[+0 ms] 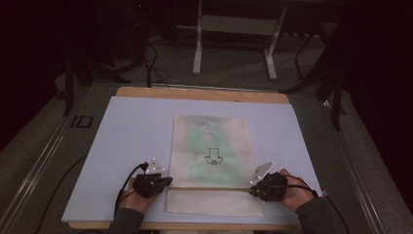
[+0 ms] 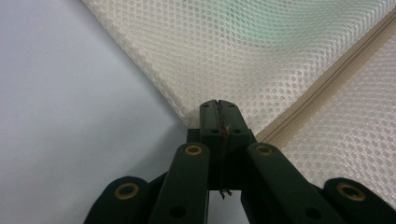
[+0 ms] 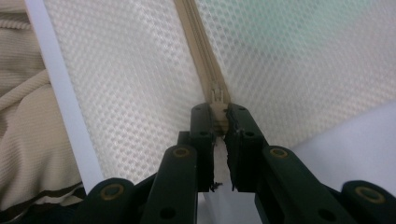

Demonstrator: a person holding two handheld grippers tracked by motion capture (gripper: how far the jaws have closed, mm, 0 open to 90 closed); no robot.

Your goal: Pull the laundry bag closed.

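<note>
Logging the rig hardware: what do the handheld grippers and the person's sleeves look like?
Left gripper and right gripper: black, with linked jaw arms on brass-coloured rivets. Each carries a grey three-cornered plate with white dots and trails a black cable. Sleeves are dark grey.

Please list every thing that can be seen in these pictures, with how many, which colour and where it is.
mesh bag: one, cream with a green item showing through, flat at the middle of the board.
zipper: one, beige, across the bag near its front edge.
board: one, pale lilac-white, covering the table top.
table: one, light wood, its edge showing beyond the board.
stand: one, white metal frame, on the floor behind the table.
left gripper: one, black, jaws together at the bag's left edge by the zipper end.
right gripper: one, black, jaws pinching the zipper's right end.
hands: two, holding the grippers at the near edge.
</note>
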